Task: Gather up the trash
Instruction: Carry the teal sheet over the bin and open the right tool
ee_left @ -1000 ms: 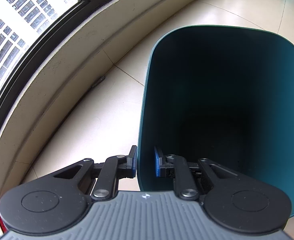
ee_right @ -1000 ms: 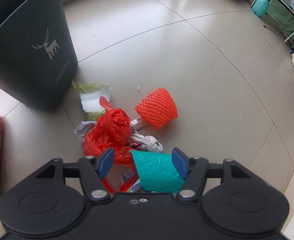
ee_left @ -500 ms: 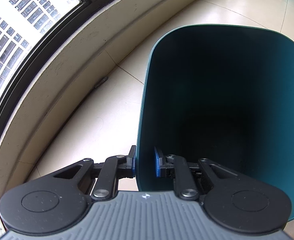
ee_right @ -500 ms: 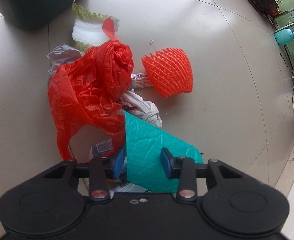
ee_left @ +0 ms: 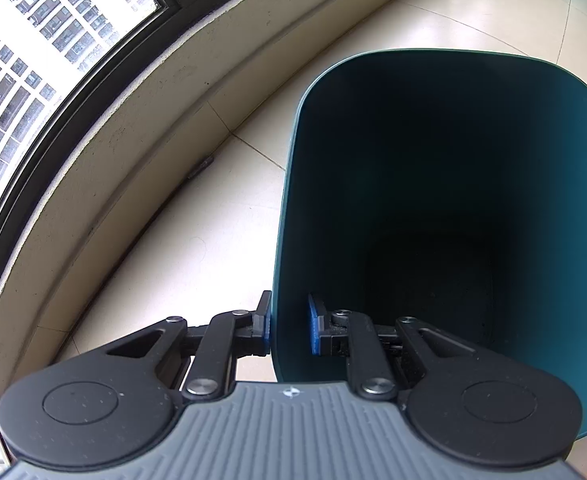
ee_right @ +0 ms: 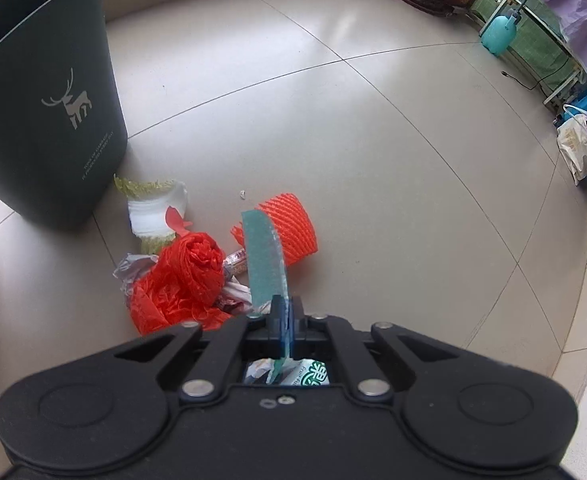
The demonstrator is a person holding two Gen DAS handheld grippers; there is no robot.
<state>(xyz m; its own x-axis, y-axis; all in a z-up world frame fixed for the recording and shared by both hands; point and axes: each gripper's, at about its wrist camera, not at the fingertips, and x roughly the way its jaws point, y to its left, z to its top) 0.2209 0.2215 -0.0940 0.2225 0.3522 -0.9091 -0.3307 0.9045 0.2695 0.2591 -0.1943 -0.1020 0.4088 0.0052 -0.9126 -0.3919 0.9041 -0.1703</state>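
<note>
Left wrist view: nothing has changed since a second ago. The left hand-held gripper [ee_left: 289, 326] is still clenched on the near-left rim of the dark teal plastic trash bin [ee_left: 289, 208]. The bin interior is dark; no contents can be made out. Tiled floor [ee_left: 181, 240] and a window ledge [ee_left: 105, 128] lie to its left.

Right wrist view: the right hand-held gripper [ee_right: 286, 312], open a second ago, has clamped the teal textured sheet [ee_right: 263, 258] and lifted it edge-on above the pile. The red plastic bag [ee_right: 181, 280], orange foam fruit net [ee_right: 293, 228] and white foam net [ee_right: 153, 212] remain on the floor just right of the bin [ee_right: 45, 100].
</note>
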